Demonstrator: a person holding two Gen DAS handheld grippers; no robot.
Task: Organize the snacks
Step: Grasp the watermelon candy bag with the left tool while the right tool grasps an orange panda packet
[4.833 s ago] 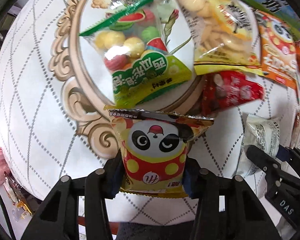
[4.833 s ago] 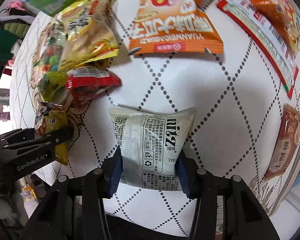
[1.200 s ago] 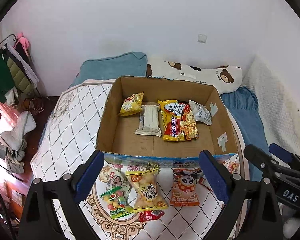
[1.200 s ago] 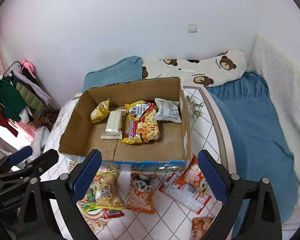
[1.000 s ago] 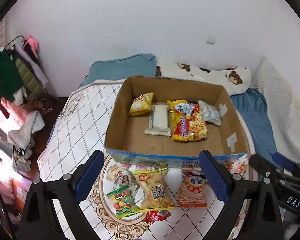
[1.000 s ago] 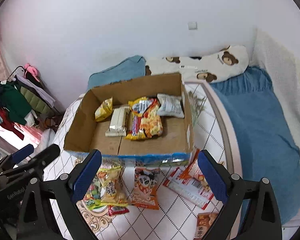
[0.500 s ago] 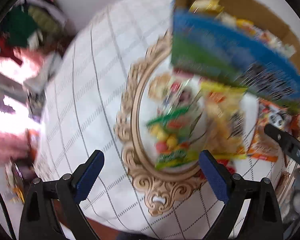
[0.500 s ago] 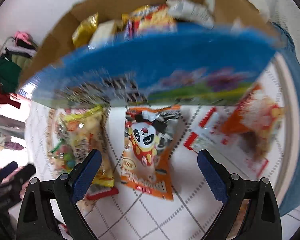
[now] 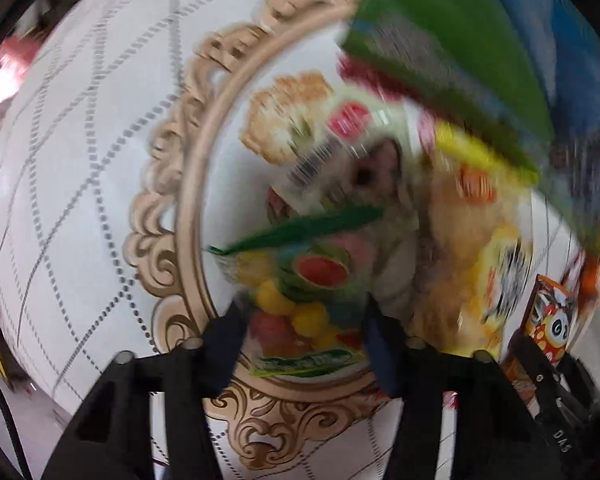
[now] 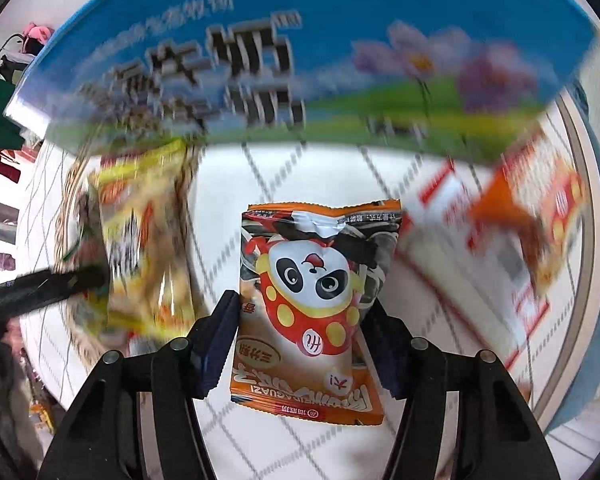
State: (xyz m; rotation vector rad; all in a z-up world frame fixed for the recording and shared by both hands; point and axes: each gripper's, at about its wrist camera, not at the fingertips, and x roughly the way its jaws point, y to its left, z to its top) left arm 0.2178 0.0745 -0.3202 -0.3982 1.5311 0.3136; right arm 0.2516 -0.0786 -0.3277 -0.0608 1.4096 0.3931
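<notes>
My left gripper [image 9: 304,336] is low over the table with its jaws on either side of a clear bag of fruit-shaped candies [image 9: 304,284]; the view is blurred. My right gripper [image 10: 300,332] has its jaws on either side of an orange panda snack pack [image 10: 312,296] that lies flat on the table. Whether either pair of jaws presses its pack is not clear. The printed blue and green wall of the cardboard box [image 10: 300,52] stands just behind the panda pack.
A yellow bag of puffs [image 10: 148,248] lies left of the panda pack, also in the left wrist view [image 9: 472,248]. A red-and-white pack [image 10: 480,248] and an orange pack [image 10: 540,216] lie to the right. The white quilted tablecloth [image 9: 80,160] has a gold ornate ring.
Both grippers have dropped from above the box to the table in front of it. Their jaws have narrowed from wide open to around the candy bag and the panda pack.
</notes>
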